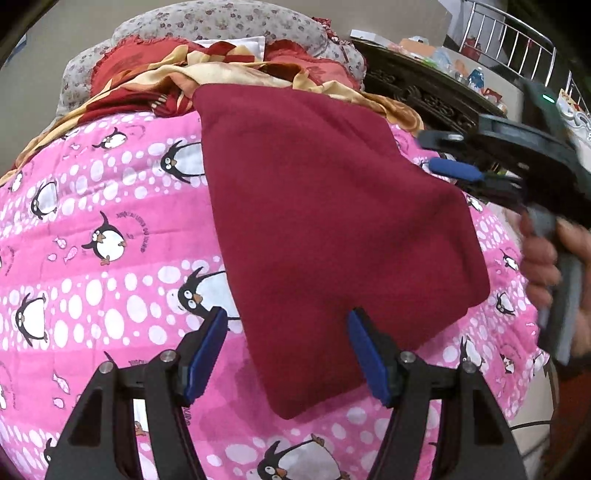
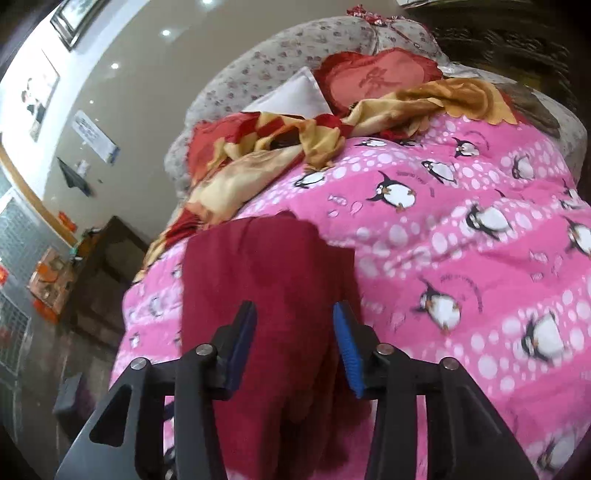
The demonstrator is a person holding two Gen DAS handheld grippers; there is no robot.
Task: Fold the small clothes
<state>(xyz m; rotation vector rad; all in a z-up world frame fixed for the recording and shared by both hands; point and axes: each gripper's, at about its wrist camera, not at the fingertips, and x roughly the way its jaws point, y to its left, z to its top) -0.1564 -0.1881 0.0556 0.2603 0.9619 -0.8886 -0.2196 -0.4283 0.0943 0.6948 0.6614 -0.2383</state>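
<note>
On the quilted pink bedspread (image 1: 110, 280) lies a folded maroon fleece cloth (image 1: 332, 221), both claws apart.

Folded maroon cloth (image 1: 332, 229) lies flat on pink penguin quilt (image 1: 92, 288).

dark red cloth (image 1: 332, 221), pink quilt (image 1: 110, 295) with penguins and white dots, red-and-gold blanket (image 1: 147, 85)

A home bedroom: a bed (image 2: 461, 229) under a pink penguin quilt (image 1: 110, 258), floral pillows (image 1: 229, 22) at its head edge, framed pictures (image 2: 72, 20) on the wall, dark carved wooden furniture (image 1: 424, 92) alongside.
</note>
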